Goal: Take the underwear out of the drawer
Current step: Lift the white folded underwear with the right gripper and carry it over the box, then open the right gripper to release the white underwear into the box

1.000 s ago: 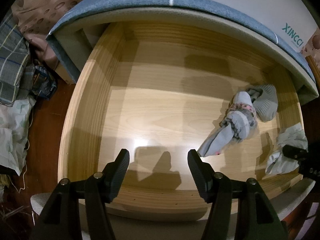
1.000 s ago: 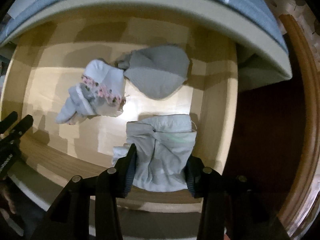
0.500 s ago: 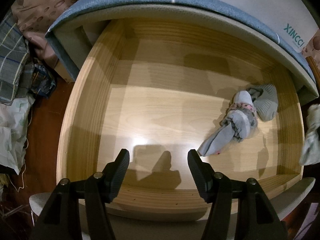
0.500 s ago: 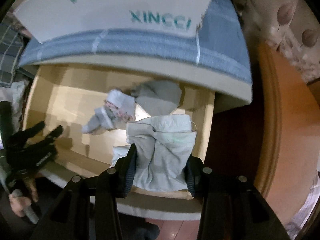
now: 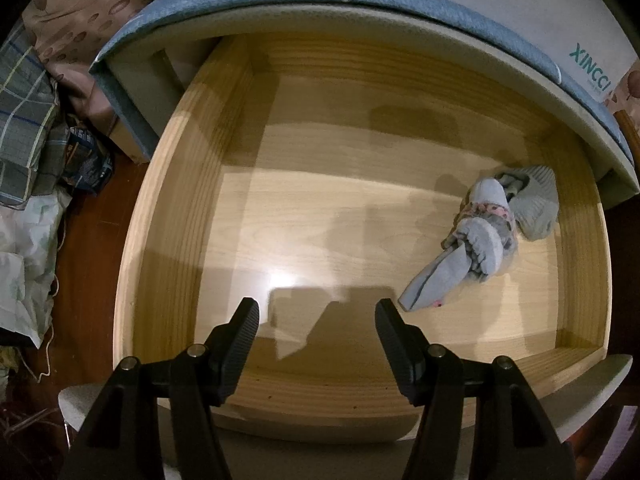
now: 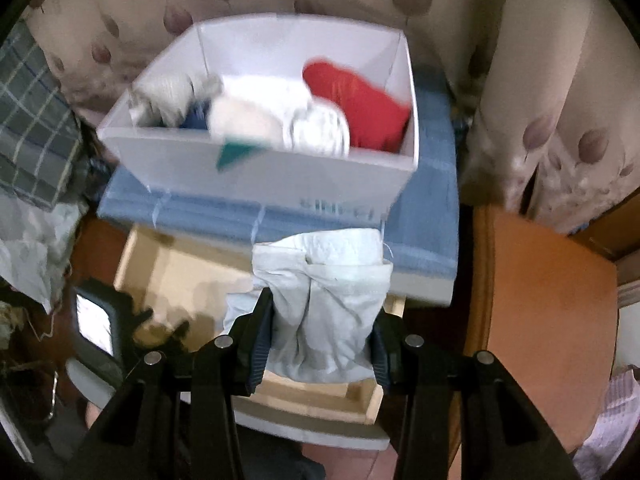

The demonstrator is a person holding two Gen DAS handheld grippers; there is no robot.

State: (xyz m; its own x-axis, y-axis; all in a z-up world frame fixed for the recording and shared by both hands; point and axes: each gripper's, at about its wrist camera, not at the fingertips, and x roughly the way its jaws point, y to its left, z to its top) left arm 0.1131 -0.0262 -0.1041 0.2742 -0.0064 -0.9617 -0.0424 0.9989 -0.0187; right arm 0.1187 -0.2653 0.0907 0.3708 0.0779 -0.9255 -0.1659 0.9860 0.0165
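Right tongs (image 6: 320, 332) clamp pale underwear (image 6: 320, 300), which we hold above the drawer (image 6: 168, 264) and below the white box (image 6: 280, 172), probably its destination. Left tongs (image 5: 318, 316), open and empty, hover over the drawer, where two garments (image 5: 484, 236) remain.

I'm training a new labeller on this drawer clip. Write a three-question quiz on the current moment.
1. True or false: the right claw is shut on pale underwear.
2. The left claw holds: A) a sock B) nothing C) a box.
3. What remains in the wooden drawer?

Key: 1 true. 2 B. 3 a bundle of grey garments near one side wall; the exact items are hard to tell.
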